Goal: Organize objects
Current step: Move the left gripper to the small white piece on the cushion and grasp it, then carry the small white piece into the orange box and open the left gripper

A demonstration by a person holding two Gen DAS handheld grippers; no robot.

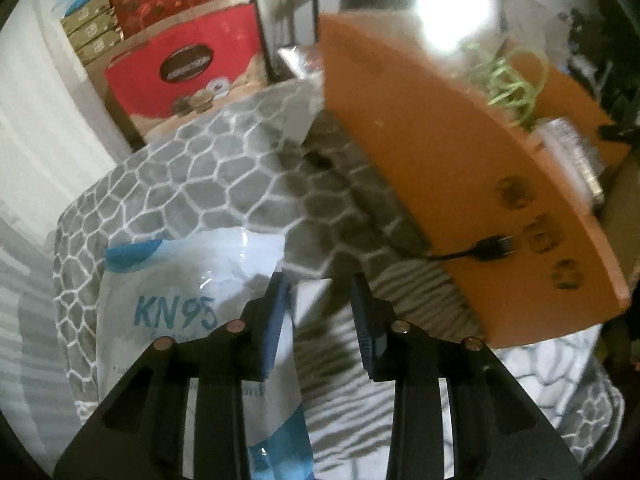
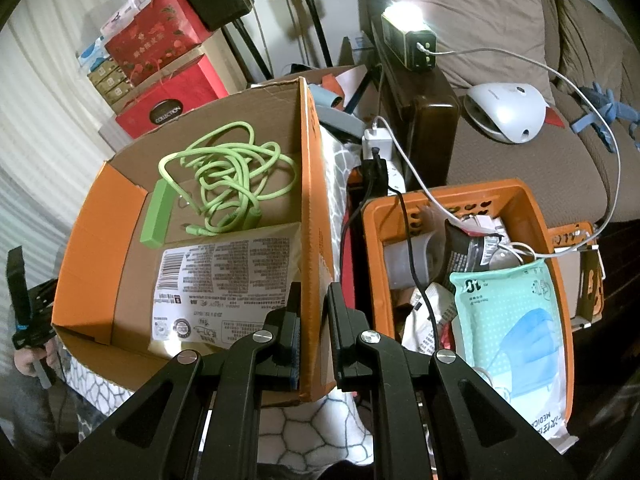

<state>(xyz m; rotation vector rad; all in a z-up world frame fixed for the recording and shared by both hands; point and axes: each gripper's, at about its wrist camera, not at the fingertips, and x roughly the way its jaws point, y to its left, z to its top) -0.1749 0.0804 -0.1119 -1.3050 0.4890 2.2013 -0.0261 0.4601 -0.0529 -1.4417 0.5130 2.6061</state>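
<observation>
In the left wrist view a white and blue KN95 mask pack [image 1: 180, 320] lies on a grey honeycomb blanket [image 1: 200, 168]. My left gripper [image 1: 320, 312] hangs over the pack's right edge; its left finger covers the pack and its right finger is over the blanket. The jaws stand apart and a white corner shows between them, with no pad pressing on it. My right gripper [image 2: 316, 316] is shut on the right wall of an orange cardboard box [image 2: 316, 160]. Inside the box lie a green cable [image 2: 228, 176], a green bar [image 2: 156, 212] and a labelled flat packet [image 2: 224, 280].
Right of the box stands an orange plastic basket [image 2: 532, 208] holding a teal mask pack [image 2: 512, 340], pouches and cables. Behind are a sofa [image 2: 520, 140], a lit lamp [image 2: 404, 12] and red gift boxes [image 2: 168, 92]. A hand [image 2: 28, 360] shows at the far left.
</observation>
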